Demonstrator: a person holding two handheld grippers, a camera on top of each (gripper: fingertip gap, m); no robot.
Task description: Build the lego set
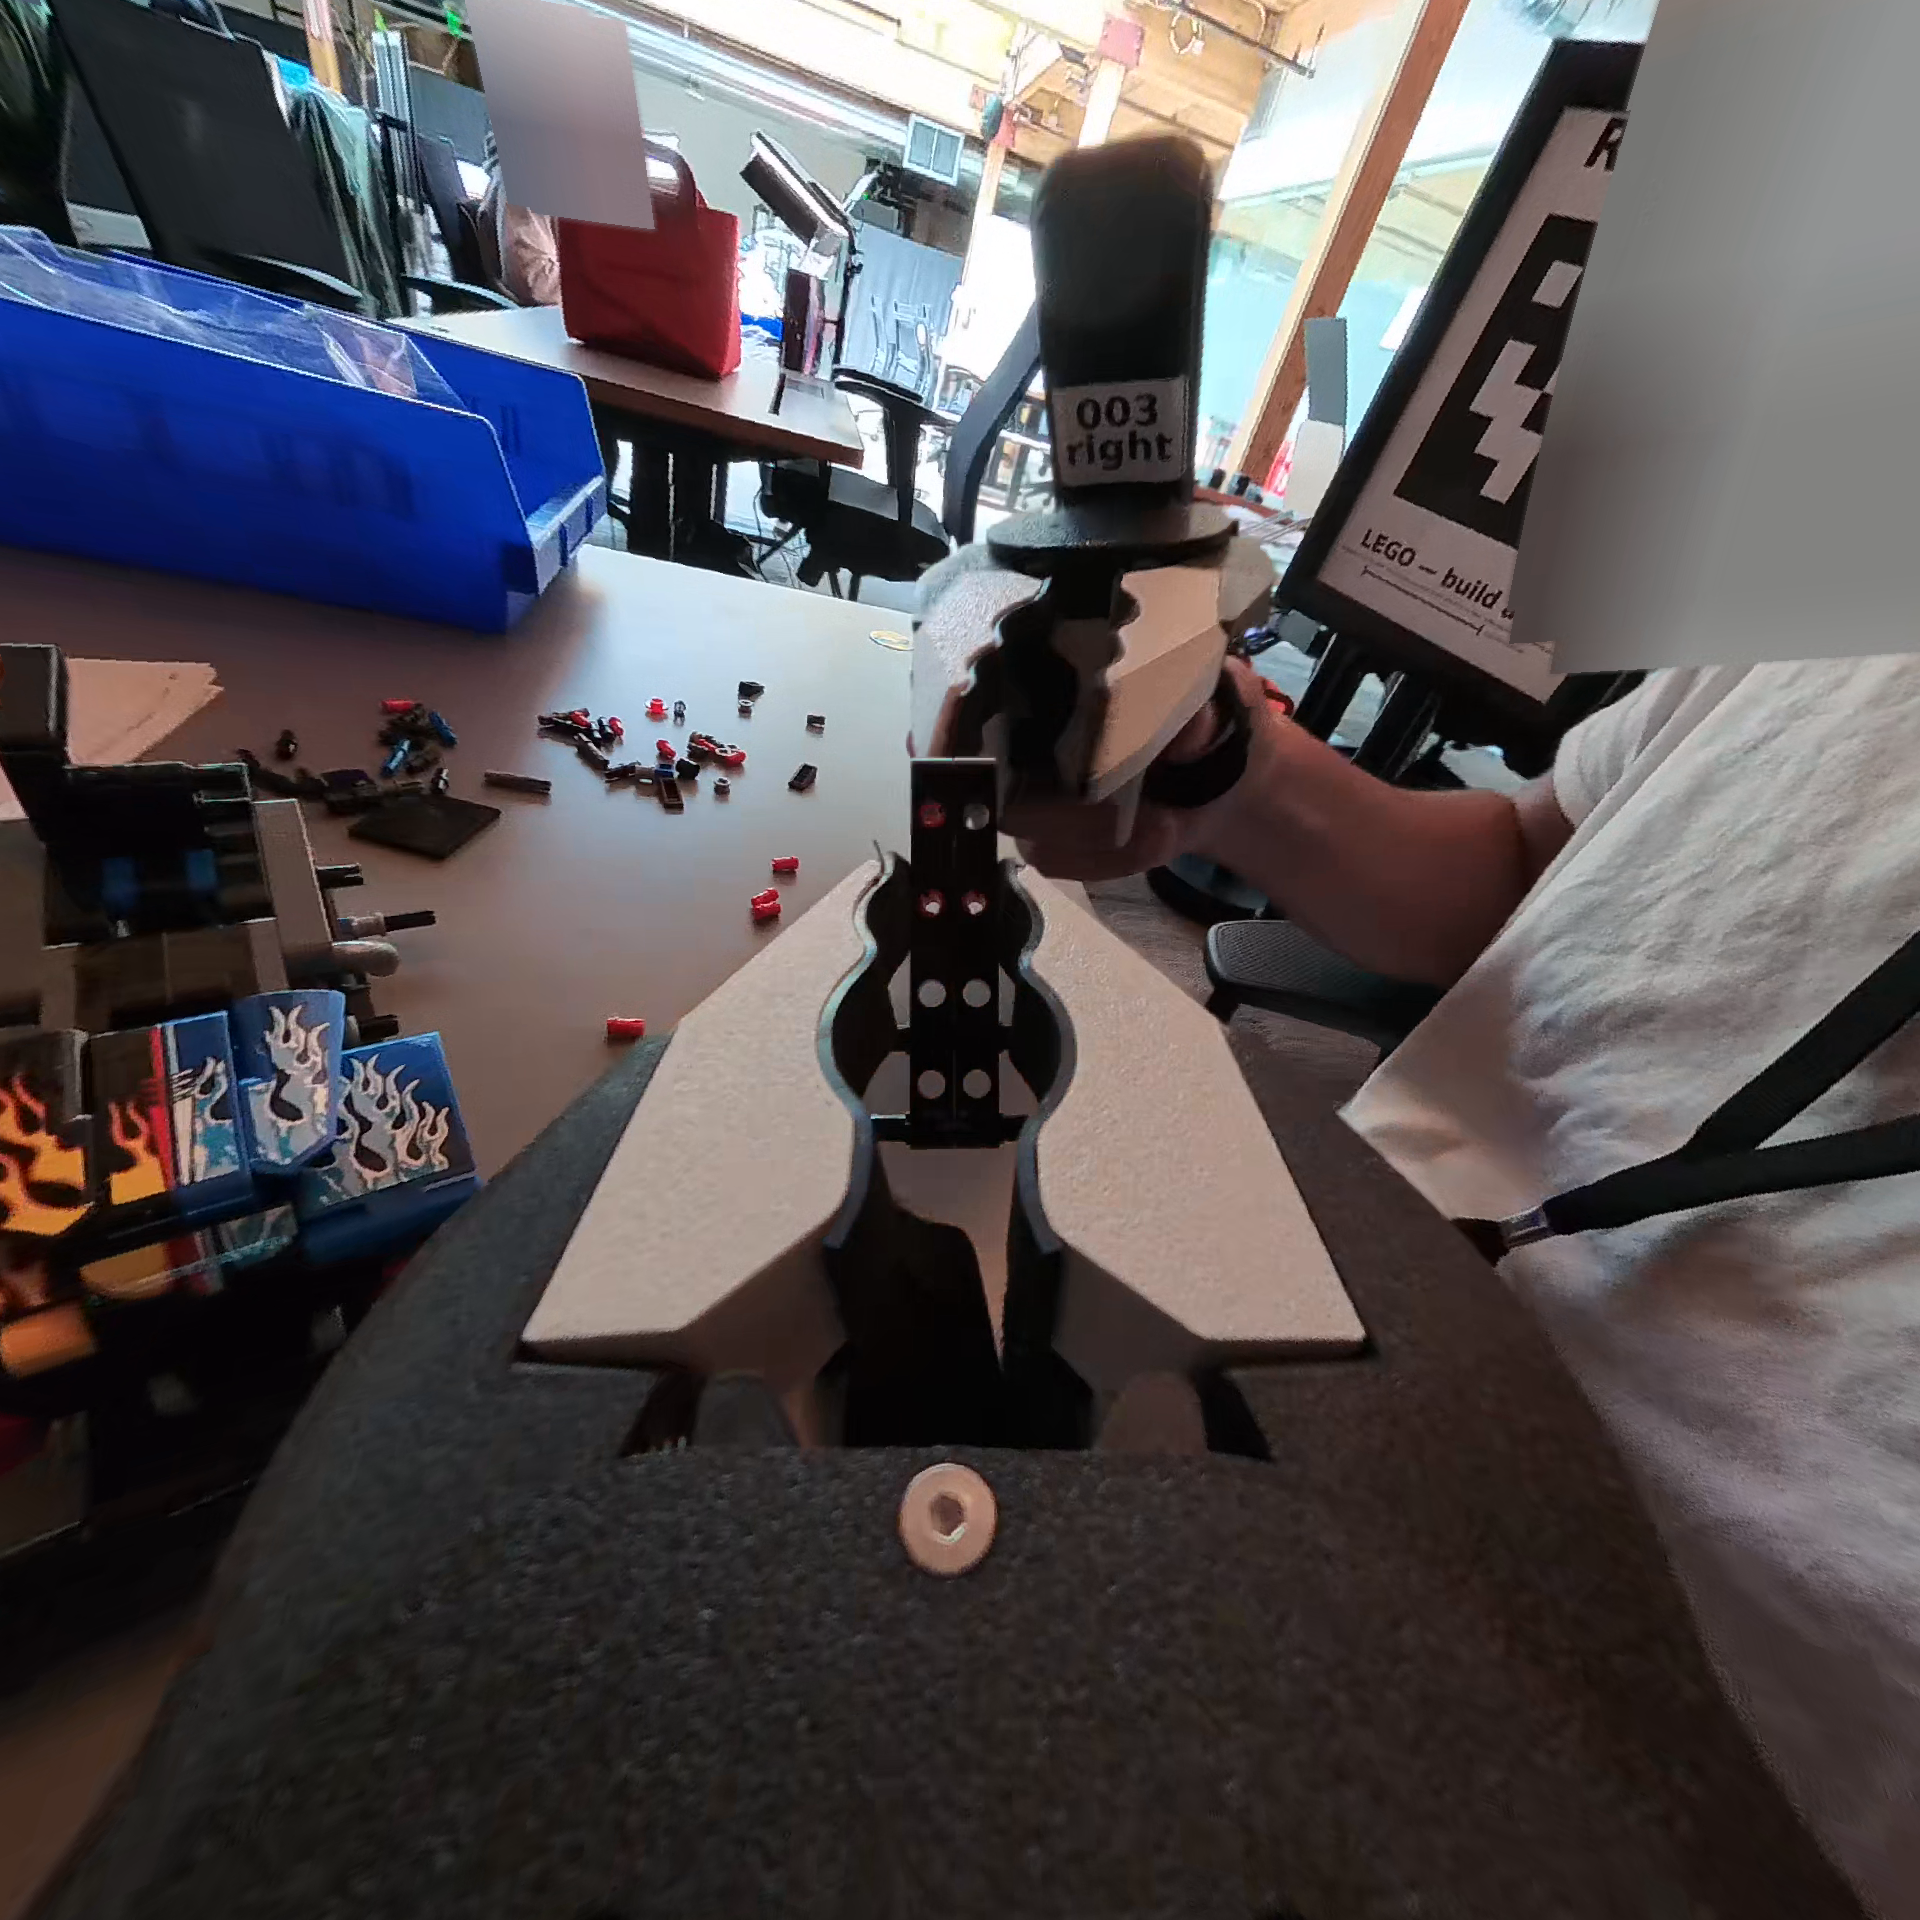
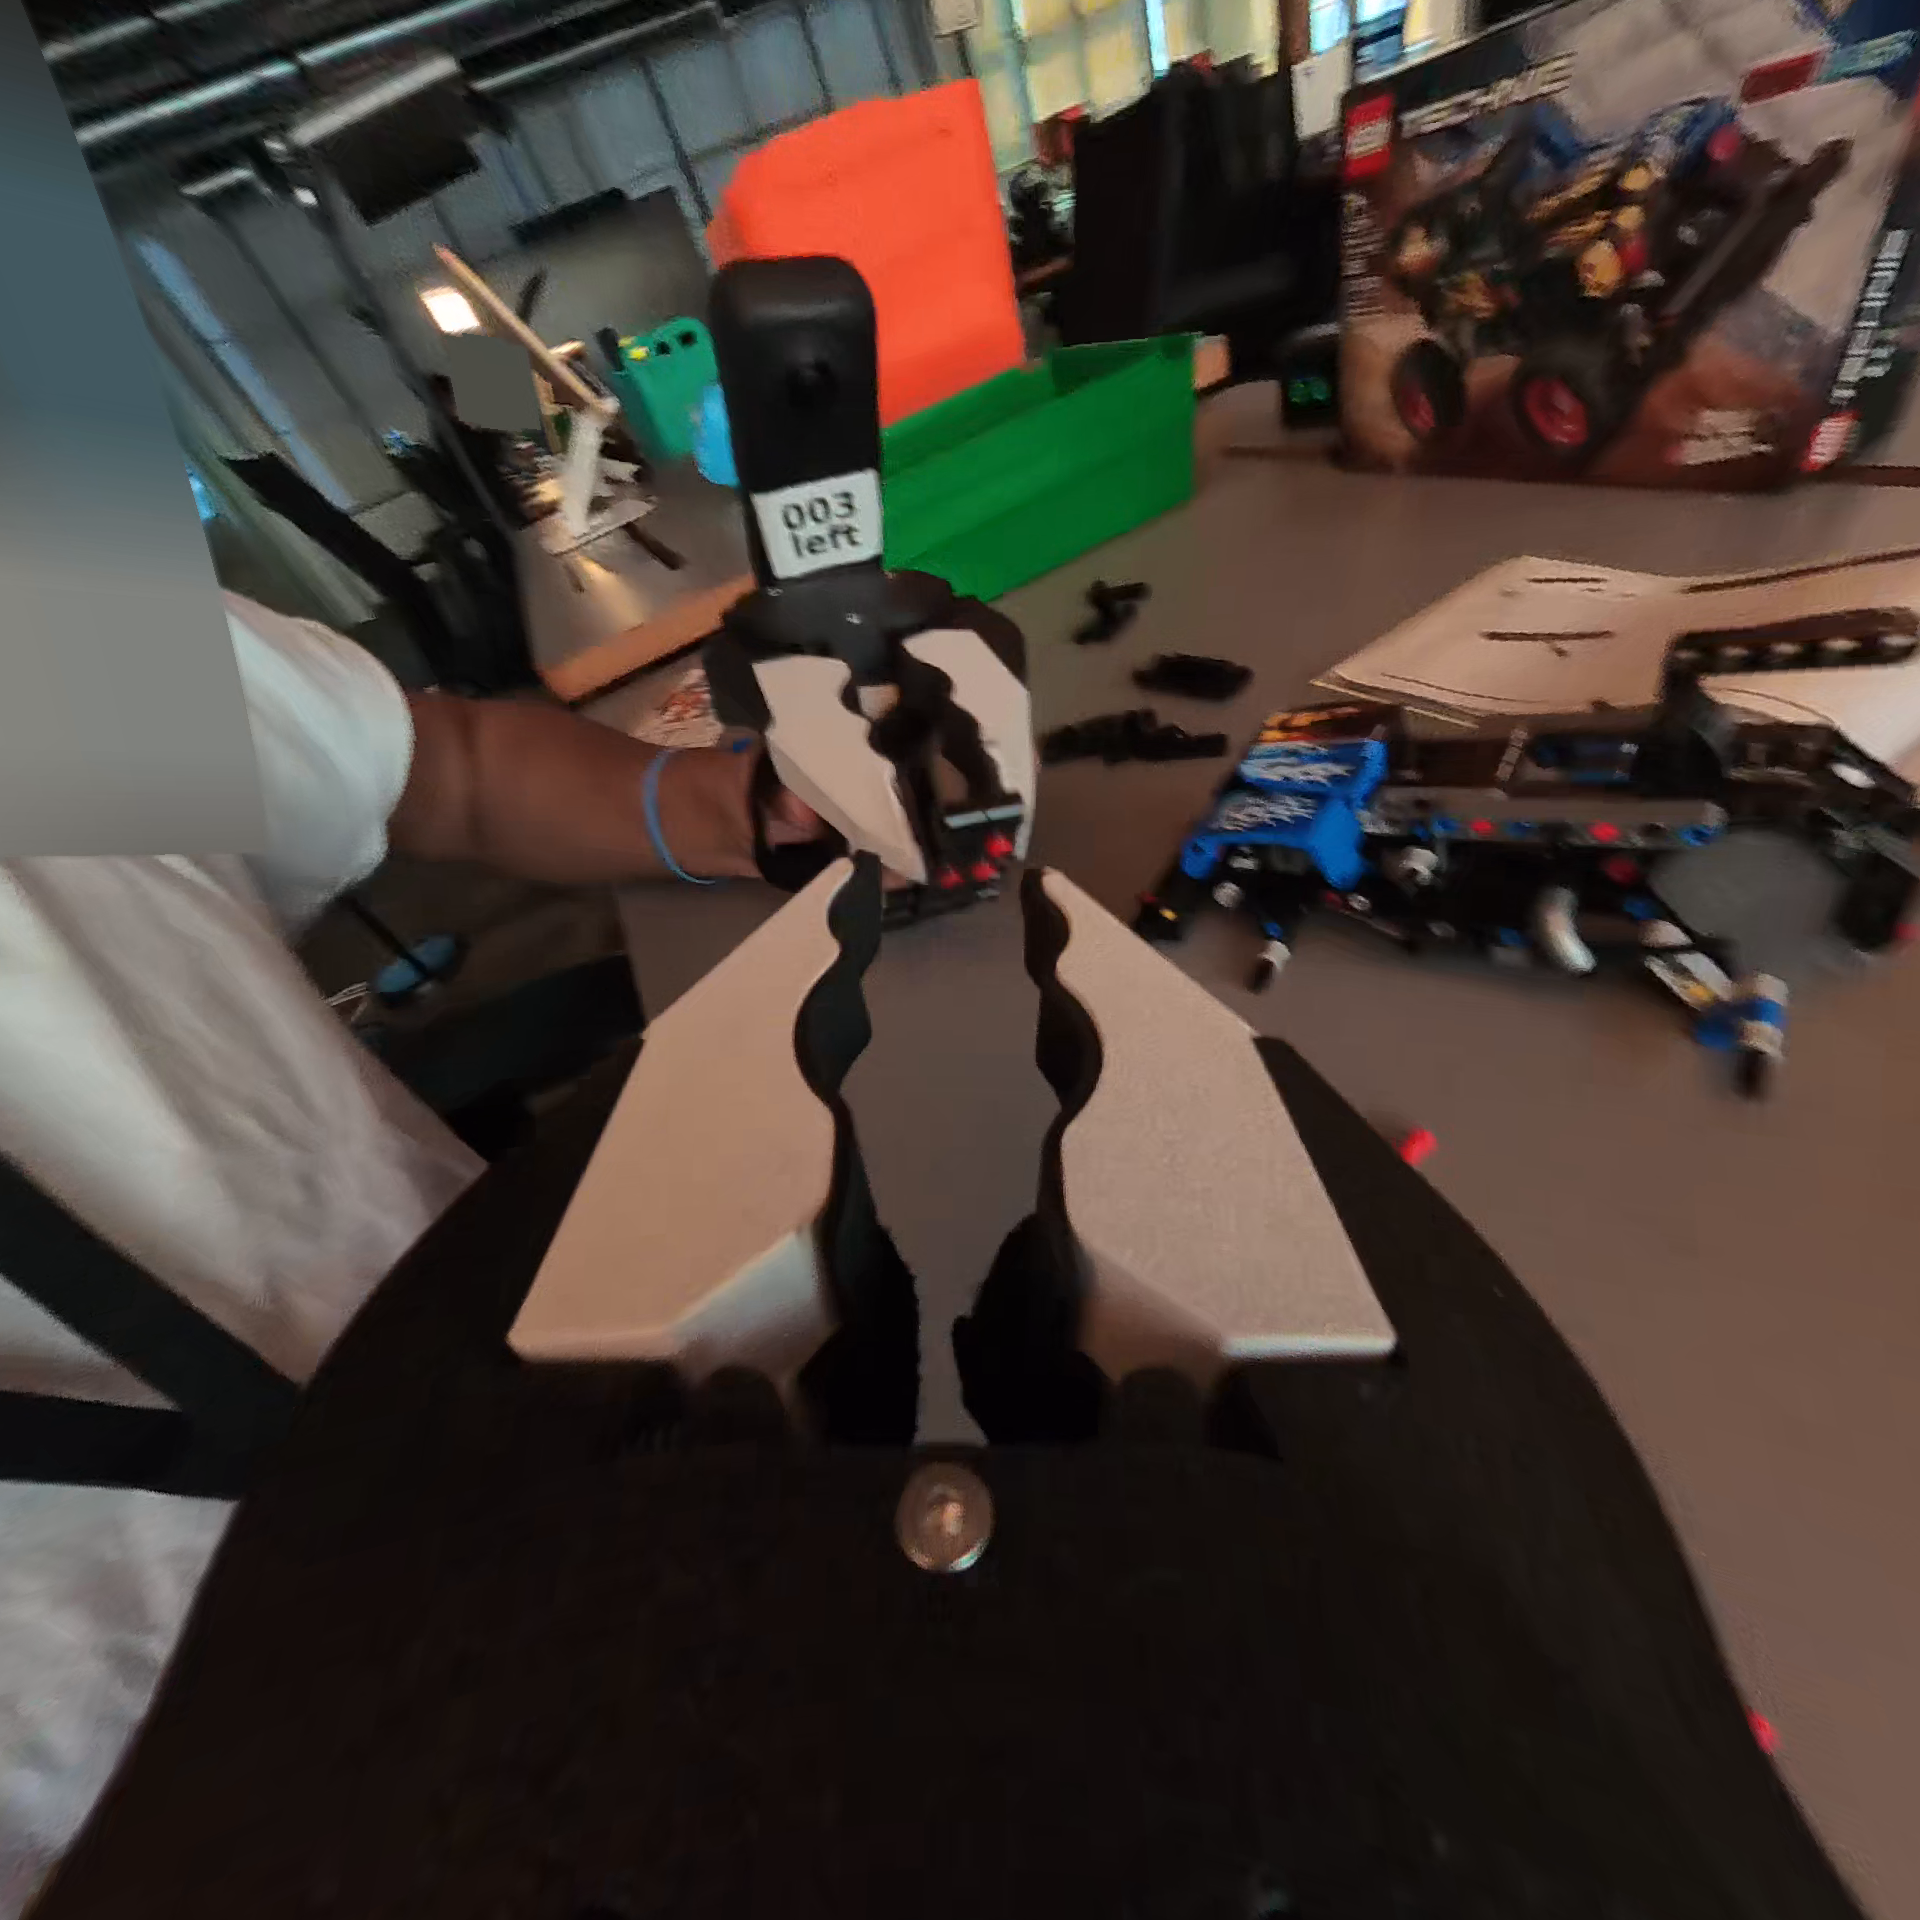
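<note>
A person seated at a grey worktop [image 1: 644, 623] holds a hand-held gripper in each hand above its near edge. The left hand-held gripper [image 1: 951, 894] is clamped on a black perforated lego beam [image 1: 953, 966] studded with red pins, standing upright between its fingers. The right hand-held gripper [image 2: 940, 883], its fingers apart with nothing between them, points at that beam from just beside it. Left of the beam, a partly built lego vehicle [image 1: 208, 1060] with blue and orange flame panels sits on the worktop, with loose red and black pieces [image 1: 665, 743] scattered behind it on open surface. Beyond those, a blue bin [image 1: 312, 468] covered with clear plastic sits at the worktop's far edge; its contents cannot be made out. In the right wrist view, a green bin [image 2: 1039, 457], the set's box [image 2: 1621, 260] and an open instruction booklet [image 2: 1558, 623] stand behind the vehicle.
</note>
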